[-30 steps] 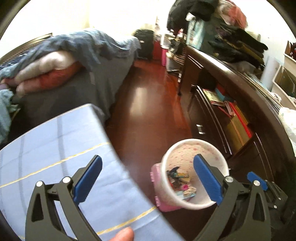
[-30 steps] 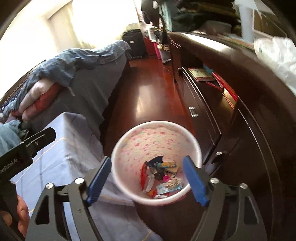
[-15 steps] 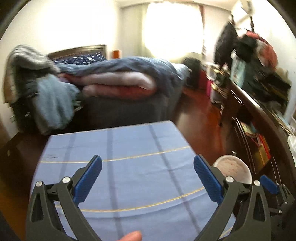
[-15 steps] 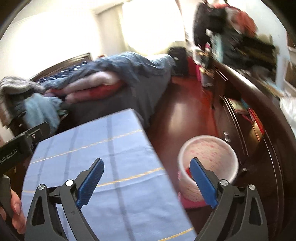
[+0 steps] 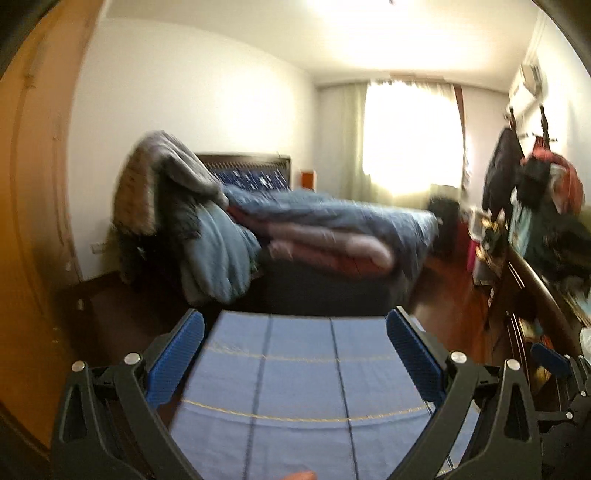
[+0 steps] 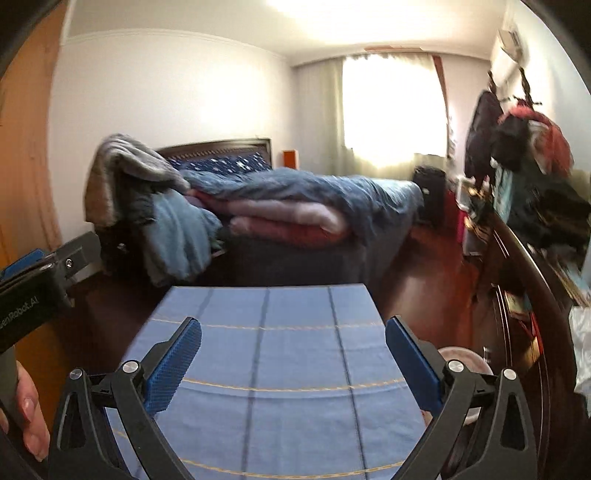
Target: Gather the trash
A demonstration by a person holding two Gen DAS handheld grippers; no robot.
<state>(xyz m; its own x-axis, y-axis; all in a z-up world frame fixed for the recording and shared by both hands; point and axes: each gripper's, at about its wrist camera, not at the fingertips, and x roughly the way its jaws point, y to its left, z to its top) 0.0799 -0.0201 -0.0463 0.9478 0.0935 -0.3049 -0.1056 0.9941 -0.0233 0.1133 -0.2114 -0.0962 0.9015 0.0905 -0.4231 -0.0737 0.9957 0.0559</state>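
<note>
1. With right gripper [image 6: 293,360] jaws opening, empty, and left gripper [image 5: 295,352] spread, nothing's held.
2. Trash bin [image 6: 463,360] sits off table [image 6: 258,314] right edge.
3. Risk: no trash visible; blur may cause a missed grab.

Both fisheye views bend the room into a circle, with black corners and curved walls. A curtained window [image 5: 410,138] at the far end is blown out to white and is the main light source; a second glare spot sits on the ceiling [image 6: 332,11]. Motion blur smears the bed [image 5: 332,236], its quilts and the hanging clothes [image 6: 517,136]. The floor beside the bed lies in deep shadow. Only the near gripper fingers [image 6: 173,362] look sharp.
</note>
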